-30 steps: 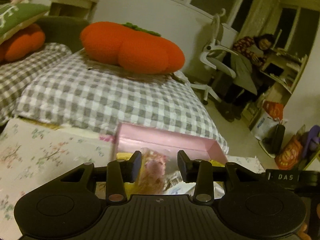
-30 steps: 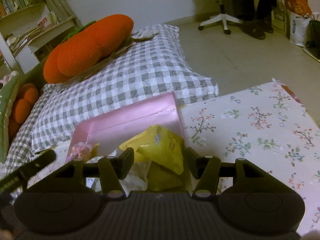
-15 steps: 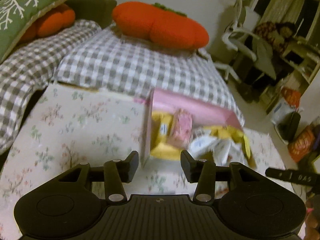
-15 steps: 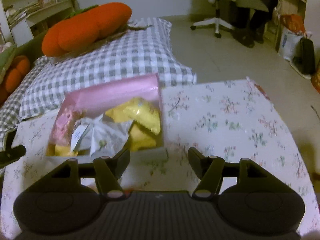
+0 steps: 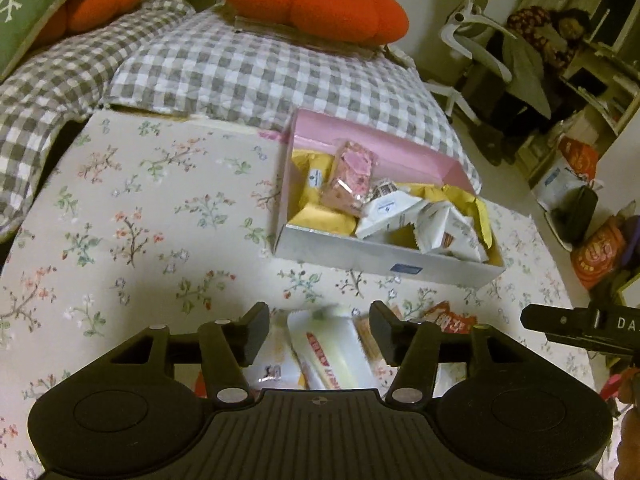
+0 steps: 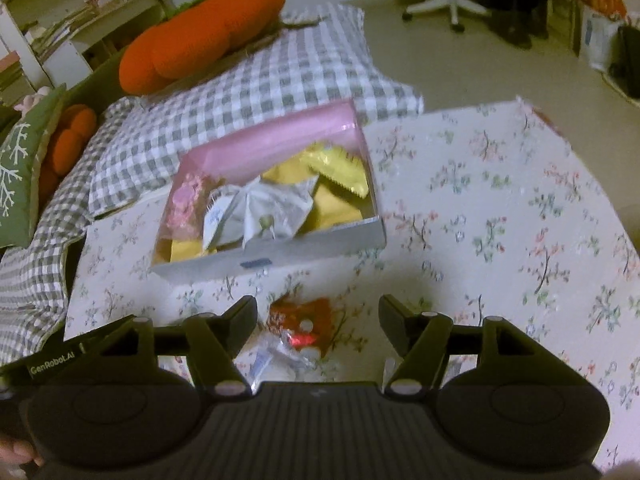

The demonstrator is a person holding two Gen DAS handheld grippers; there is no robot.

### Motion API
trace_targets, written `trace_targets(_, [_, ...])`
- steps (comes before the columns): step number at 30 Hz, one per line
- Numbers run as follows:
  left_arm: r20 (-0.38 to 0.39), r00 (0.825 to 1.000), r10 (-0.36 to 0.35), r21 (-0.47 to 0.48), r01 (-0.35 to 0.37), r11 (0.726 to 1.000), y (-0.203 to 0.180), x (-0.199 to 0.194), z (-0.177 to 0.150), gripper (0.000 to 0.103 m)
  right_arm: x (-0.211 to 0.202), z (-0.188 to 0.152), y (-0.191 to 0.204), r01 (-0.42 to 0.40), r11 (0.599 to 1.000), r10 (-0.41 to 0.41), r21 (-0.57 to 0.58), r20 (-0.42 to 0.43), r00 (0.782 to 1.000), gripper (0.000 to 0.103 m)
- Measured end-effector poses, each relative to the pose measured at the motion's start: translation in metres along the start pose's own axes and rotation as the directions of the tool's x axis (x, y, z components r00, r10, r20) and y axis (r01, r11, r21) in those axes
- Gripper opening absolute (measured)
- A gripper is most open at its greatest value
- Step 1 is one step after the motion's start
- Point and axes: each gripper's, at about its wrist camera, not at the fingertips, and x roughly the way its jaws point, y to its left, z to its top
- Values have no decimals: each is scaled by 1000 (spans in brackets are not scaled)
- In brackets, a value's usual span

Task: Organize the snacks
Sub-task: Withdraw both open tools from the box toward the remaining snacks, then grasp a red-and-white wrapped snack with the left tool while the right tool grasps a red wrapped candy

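Observation:
A shallow box with a pink inside [image 5: 384,142] [image 6: 276,136] stands on the flowered table and holds pink, white and yellow snack packets. My left gripper [image 5: 319,330] hovers over loose packets near the table's front, a white and yellow packet [image 5: 332,354] lying below its gap. Its jaws are opening and the pads touch nothing. My right gripper [image 6: 318,322] hangs above a red-orange packet [image 6: 302,318] and clear wrappers [image 6: 280,354]. Its jaws are opening too, with nothing pressed between them. The right gripper's side [image 5: 580,326] shows at the right edge of the left wrist view.
The flowered tablecloth [image 5: 132,224] [image 6: 500,208] covers the table. Behind it lie checked bedding [image 5: 260,68], an orange plush cushion [image 5: 312,0] and a green pillow [image 6: 20,172]. A person sits at a desk [image 5: 548,36] beside a white swivel chair [image 5: 476,36]. Bags stand on the floor at the right.
Both grippers have drawn back from the box toward the table's front and spread wider. The pink packet once between the left jaws now lies in the box. Loose packets have come into view.

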Motion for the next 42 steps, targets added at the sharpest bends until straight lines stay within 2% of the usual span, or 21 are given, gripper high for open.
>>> trace_targets(6, [-17, 999, 28, -35, -28, 999, 13, 3, -1, 59, 7, -1, -9, 41, 999, -40, 24, -35, 999, 64])
trace_targets(9, [-3, 999, 43, -49, -43, 998, 20, -1, -2, 67, 11, -2, -15, 58, 998, -56, 38, -50, 997, 64])
trace_targets(10, [-4, 999, 44, -57, -44, 997, 22, -2, -4, 70, 12, -2, -16, 57, 997, -54, 47, -56, 997, 64])
trace_targets(14, [-28, 999, 26, -101, -28, 995, 30, -6, -11, 71, 16, -3, -13, 47, 998, -45, 36, -71, 996, 64])
trace_targets(16, [-28, 999, 41, -106, -43, 993, 32, -7, -14, 72, 17, -4, -9, 46, 999, -45, 18, -74, 996, 64])
trace_targets(21, [-47, 995, 83, -80, -86, 993, 31, -4, -24, 75, 17, -3, -6, 42, 999, -42, 3, -72, 997, 67])
trace_targets(26, [-130, 986, 108, -6, -109, 994, 23, 15, -44, 80, 23, -5, -3, 60, 998, -62, -23, -95, 994, 67])
trace_targets(28, [-150, 973, 176, 20, -175, 984, 24, 28, -49, 82, 25, -6, -1, 66, 997, -69, -32, -99, 993, 67])
trace_targets(29, [-124, 975, 186, 51, -181, 982, 21, 27, -50, 81, 26, -6, 0, 66, 997, -69, -35, -101, 993, 67])
trace_targets(31, [-122, 972, 203, 58, -197, 979, 19, 27, -50, 72, 28, -7, 1, 59, 997, -63, -39, -107, 992, 67])
trace_targets(32, [-116, 973, 199, 42, -196, 980, 21, 26, -49, 57, 29, -7, 2, 51, 998, -55, -40, -109, 992, 67])
trace_targets(33, [-109, 975, 196, 35, -193, 981, 22, 25, -48, 48, 30, -7, 2, 45, 998, -50, -43, -112, 992, 67])
trace_targets(37, [-100, 978, 186, 20, -185, 983, 26, 23, -45, 39, 35, -6, 2, 44, 998, -47, -35, -112, 993, 67])
trace_targets(42, [-87, 979, 182, 6, -182, 983, 24, 21, -43, 35, 44, -5, 7, 10, 1000, -13, -23, -124, 992, 63])
